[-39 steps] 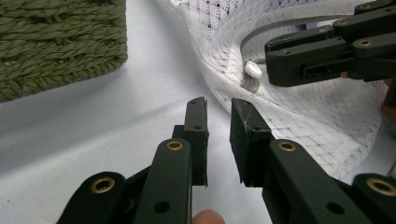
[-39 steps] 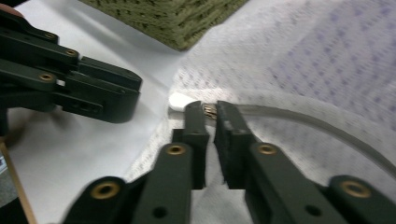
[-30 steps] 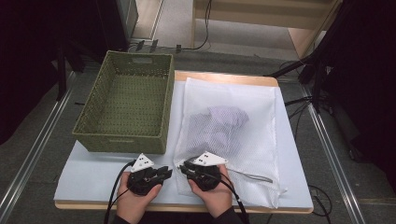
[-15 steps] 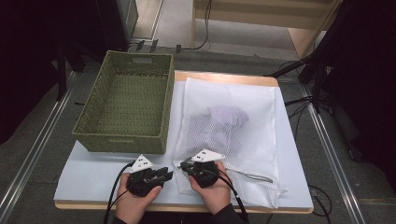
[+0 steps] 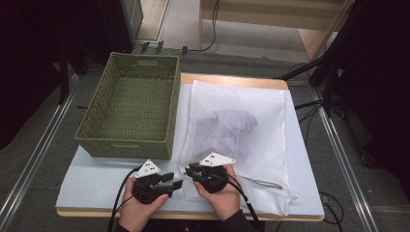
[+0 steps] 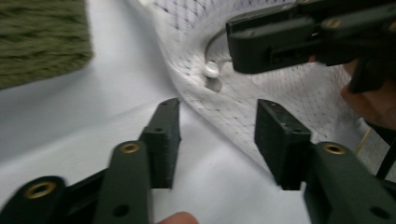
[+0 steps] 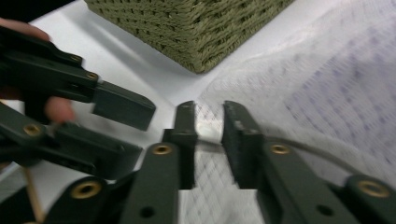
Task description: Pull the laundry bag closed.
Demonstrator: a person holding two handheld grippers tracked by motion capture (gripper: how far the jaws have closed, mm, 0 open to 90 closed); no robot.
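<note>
- Two grippers at mesh laundry bag (image 5: 237,140) near corner; green woven basket (image 5: 133,111) beside
- left gripper (image 6: 217,128) jaws spread, empty
- right gripper (image 7: 208,122) nearly closed around white zipper pull (image 7: 208,128)

A white mesh laundry bag (image 5: 241,140) lies flat on the table beside a green woven basket (image 5: 133,111), pale folded cloth inside
</note>
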